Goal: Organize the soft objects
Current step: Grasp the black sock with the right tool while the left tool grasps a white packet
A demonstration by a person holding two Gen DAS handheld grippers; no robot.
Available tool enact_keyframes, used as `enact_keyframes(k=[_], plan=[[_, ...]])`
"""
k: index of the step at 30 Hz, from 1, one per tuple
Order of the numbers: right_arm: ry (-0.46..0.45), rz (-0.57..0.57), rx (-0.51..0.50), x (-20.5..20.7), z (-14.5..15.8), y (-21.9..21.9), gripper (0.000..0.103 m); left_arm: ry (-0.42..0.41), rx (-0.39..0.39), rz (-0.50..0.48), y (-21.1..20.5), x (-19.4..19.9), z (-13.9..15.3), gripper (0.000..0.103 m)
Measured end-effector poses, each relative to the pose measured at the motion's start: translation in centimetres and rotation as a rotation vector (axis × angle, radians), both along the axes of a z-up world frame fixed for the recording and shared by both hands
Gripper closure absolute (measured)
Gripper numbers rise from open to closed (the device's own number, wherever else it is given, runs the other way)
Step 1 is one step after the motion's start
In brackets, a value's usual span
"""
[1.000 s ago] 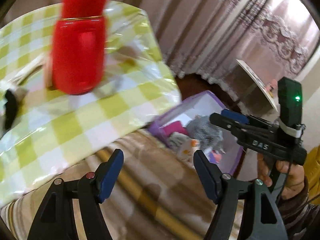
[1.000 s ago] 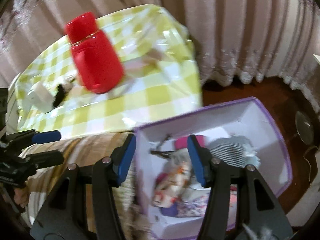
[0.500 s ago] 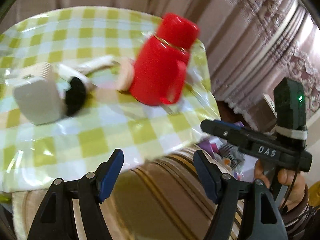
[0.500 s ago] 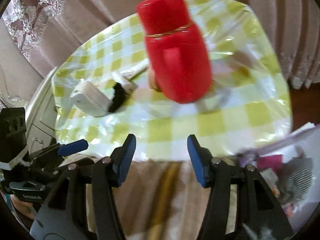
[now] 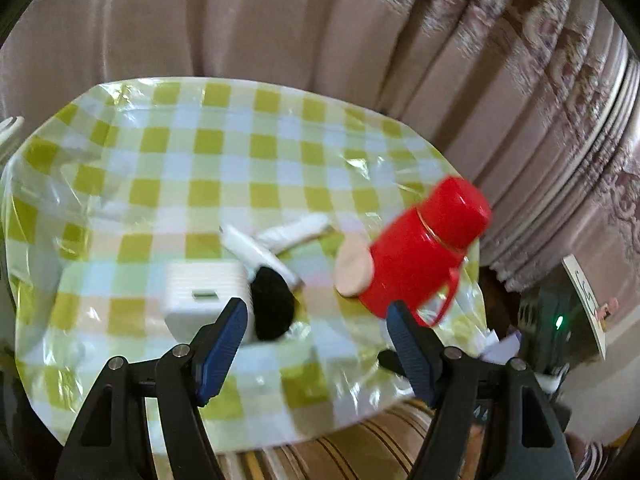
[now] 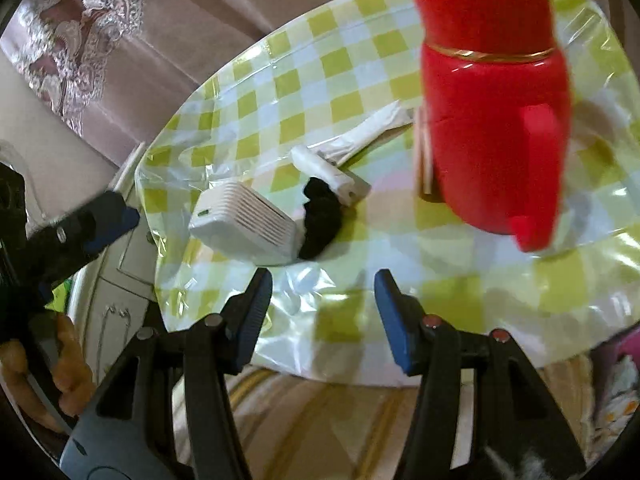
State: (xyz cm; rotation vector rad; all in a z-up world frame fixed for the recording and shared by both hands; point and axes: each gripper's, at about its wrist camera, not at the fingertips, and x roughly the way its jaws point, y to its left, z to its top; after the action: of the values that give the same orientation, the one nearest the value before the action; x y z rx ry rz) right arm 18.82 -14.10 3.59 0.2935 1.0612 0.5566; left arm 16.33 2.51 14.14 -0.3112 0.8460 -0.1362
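A black soft bundle (image 5: 273,306) lies on the green-checked table (image 5: 192,148), against a white boxy device (image 5: 206,300); both also show in the right wrist view, the bundle (image 6: 320,220) and the device (image 6: 244,226). White rolled cloth (image 5: 280,240) lies just behind the bundle. My left gripper (image 5: 314,340) is open and empty, hovering near the table's front edge before the bundle. My right gripper (image 6: 322,312) is open and empty over the front edge. The left gripper shows at the left of the right wrist view (image 6: 80,228).
A tall red thermos (image 5: 424,256) with a handle stands at the table's right, a round tan object (image 5: 352,268) beside it; the thermos looms large in the right wrist view (image 6: 496,120). Curtains hang behind. A purple box corner (image 6: 628,352) sits low right. A white cabinet (image 6: 116,304) stands left.
Both grippers have swung from the purple box on the floor up toward the tabletop. The black bundle and white device now sit nearer the middle of both views. Both grippers stay open.
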Motion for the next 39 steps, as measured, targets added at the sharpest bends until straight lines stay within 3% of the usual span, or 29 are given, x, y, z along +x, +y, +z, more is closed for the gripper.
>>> enact_keyframes(k=[7,14,18,25,39], plan=[[0.09,-0.001,0.052,3.1,-2.5,3.3,0.046,0.056,-0.049,0.034,3.9,4.6,0.2,0.03],[0.175,-0.031,0.1,5.6,-5.3,5.2,0.046,0.226,-0.129,0.071,7.1,10.8,-1.8,0.03],[0.179,-0.032,0.094,6.3,-6.2,5.9,0.046,0.331,-0.171,0.115,8.7,14.3,-3.5,0.03],[0.213,-0.065,0.1,7.7,-7.9,6.1,0.046,0.526,-0.22,0.094,8.8,19.3,-8.3,0.03],[0.225,-0.071,0.101,9.7,-9.6,7.2,0.046,0.756,-0.269,0.181,8.3,24.5,-15.1,0.03]])
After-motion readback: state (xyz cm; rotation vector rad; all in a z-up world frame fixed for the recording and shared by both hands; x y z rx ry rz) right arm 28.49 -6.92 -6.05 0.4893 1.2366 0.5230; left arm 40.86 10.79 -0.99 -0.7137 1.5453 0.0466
